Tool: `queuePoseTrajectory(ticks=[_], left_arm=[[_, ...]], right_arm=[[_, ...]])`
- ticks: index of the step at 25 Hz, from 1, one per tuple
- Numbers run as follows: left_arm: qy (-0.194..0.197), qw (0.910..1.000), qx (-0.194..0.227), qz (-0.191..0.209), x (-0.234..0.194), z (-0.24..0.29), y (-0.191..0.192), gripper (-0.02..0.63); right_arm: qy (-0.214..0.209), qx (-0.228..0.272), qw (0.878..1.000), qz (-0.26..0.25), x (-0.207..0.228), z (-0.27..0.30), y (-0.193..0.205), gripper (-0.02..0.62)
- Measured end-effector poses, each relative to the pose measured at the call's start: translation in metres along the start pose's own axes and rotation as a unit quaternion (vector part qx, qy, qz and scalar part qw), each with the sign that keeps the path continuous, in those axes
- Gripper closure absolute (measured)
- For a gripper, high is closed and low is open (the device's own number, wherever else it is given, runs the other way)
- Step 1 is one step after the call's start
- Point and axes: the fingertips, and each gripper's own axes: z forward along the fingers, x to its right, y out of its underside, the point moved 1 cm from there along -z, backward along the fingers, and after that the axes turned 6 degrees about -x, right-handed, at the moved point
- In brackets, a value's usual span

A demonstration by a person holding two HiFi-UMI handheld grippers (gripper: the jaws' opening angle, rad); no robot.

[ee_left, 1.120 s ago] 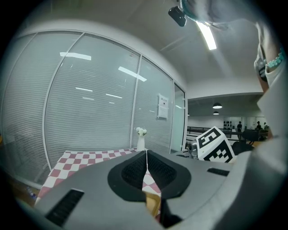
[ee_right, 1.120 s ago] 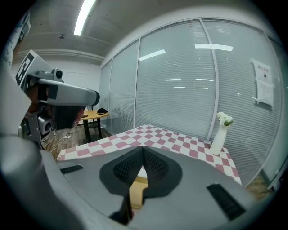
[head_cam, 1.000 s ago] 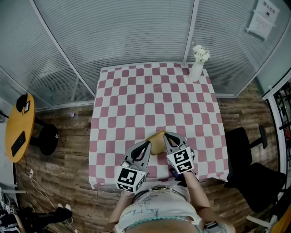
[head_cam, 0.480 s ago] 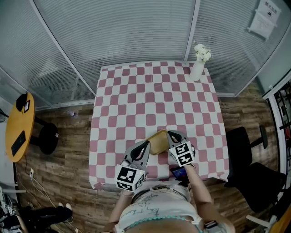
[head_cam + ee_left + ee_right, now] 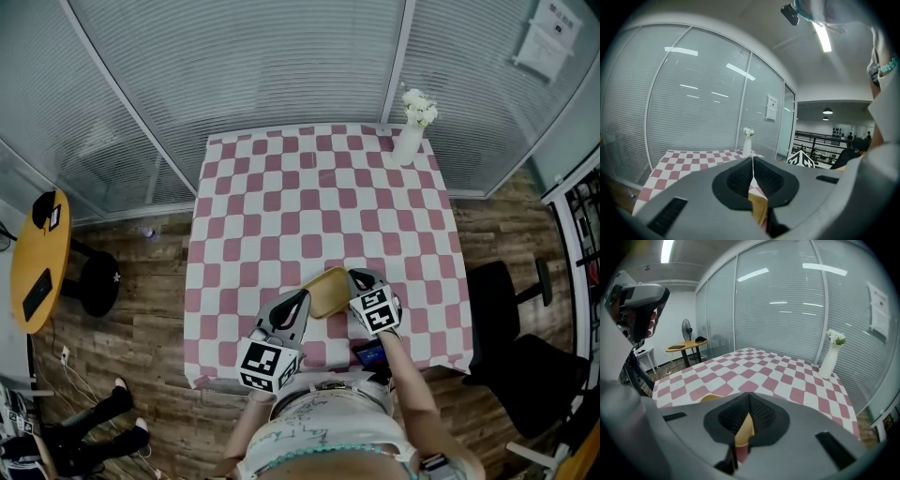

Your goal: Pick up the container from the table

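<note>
While the person stands at the near edge of the table (image 5: pixel 309 197), the right gripper (image 5: pixel 357 281) has its jaws closed on the rim of the yellow container (image 5: pixel 324 292). Its own view shows a yellow strip pinched between the dark pads (image 5: pixel 764 416). The container is close to the near edge, a little right of the middle and askew to that edge, with its right end at this gripper. The left gripper (image 5: pixel 297 304) is just beside the container's left end. Its jaws are together, the pads meeting at the tips. A sliver of yellow shows in the slit below them, but whether they pinch it cannot be told. A white vase (image 5: pixel 405 145) of flowers stands at the far right corner.
</note>
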Motion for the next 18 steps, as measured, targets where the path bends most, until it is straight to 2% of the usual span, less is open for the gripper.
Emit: queuePoseTrajectory(ticks=[18], left_arm=[[0.004, 0.9999, -0.009, -0.008, -0.009, 0.005, 0.006, 0.59]], right_arm=[[-0.011, -0.053, 0.999, -0.003, 0.001, 0.029, 0.024, 0.601]])
